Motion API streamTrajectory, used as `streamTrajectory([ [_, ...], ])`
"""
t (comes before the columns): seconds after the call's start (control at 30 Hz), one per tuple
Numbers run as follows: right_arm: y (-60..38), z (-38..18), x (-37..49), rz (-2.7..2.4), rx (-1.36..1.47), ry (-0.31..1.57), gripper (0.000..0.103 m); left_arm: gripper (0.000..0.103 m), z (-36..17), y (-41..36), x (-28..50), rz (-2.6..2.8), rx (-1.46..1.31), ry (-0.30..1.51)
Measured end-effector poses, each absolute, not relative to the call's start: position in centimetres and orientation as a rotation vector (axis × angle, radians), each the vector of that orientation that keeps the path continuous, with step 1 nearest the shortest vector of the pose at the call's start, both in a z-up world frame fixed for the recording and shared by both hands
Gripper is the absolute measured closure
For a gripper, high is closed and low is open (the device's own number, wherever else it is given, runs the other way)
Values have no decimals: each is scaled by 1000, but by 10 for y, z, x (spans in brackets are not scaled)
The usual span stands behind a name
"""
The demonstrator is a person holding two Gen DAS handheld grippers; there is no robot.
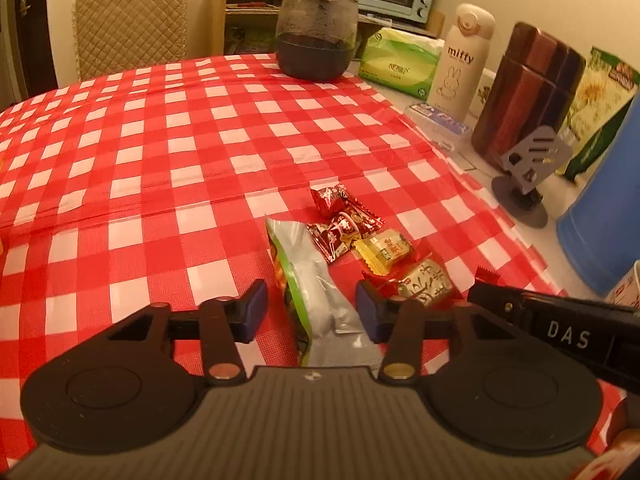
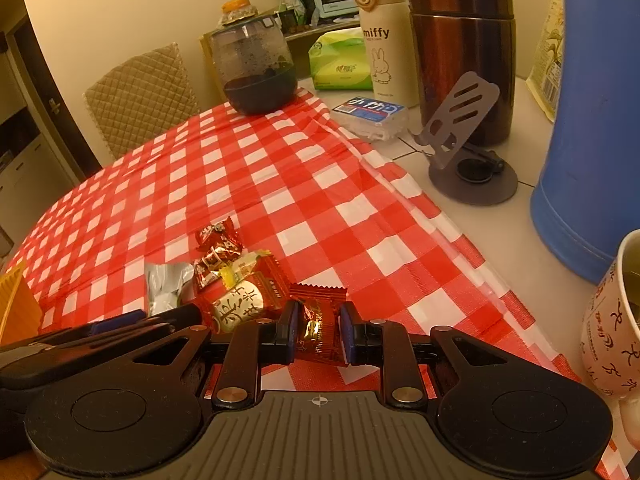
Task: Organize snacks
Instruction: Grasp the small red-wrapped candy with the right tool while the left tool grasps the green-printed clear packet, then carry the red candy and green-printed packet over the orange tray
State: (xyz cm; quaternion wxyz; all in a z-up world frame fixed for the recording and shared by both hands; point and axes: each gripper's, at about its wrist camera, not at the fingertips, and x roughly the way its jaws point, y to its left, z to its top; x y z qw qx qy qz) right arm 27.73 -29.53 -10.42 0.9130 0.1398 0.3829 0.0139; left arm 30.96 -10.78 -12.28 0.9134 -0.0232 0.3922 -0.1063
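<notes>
While the right gripper (image 2: pixel 318 334) pinches a red candy (image 2: pixel 320 330) at the near edge of the checked tablecloth (image 1: pixel 200 140), the left gripper (image 1: pixel 312 312) straddles a silver packet (image 1: pixel 320 300), jaws partly open, pads not yet pressing. Gathering is under way; next, the left likely must close squarely before lifting.

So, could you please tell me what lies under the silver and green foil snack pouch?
Only the red-and-white checked tablecloth shows around the silver and green foil snack pouch; anything beneath is covered.

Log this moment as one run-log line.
right gripper: shut on red candy | left gripper: open around silver packet
</notes>
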Motion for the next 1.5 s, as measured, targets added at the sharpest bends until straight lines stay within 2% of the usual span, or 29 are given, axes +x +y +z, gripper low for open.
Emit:
streamTrajectory([
  [0.33, -290, -105, 280, 41, 278, 795, 80, 76, -118, -97, 305, -230, -40, 816],
  [0.9, -266, -95, 257, 95, 194, 787, 80, 77, -84, -58, 226, -202, -87, 806],
  [1.5, -207, -44, 144, 183, 121, 781, 80, 77, -25, -8, 118, -170, -117, 745],
])
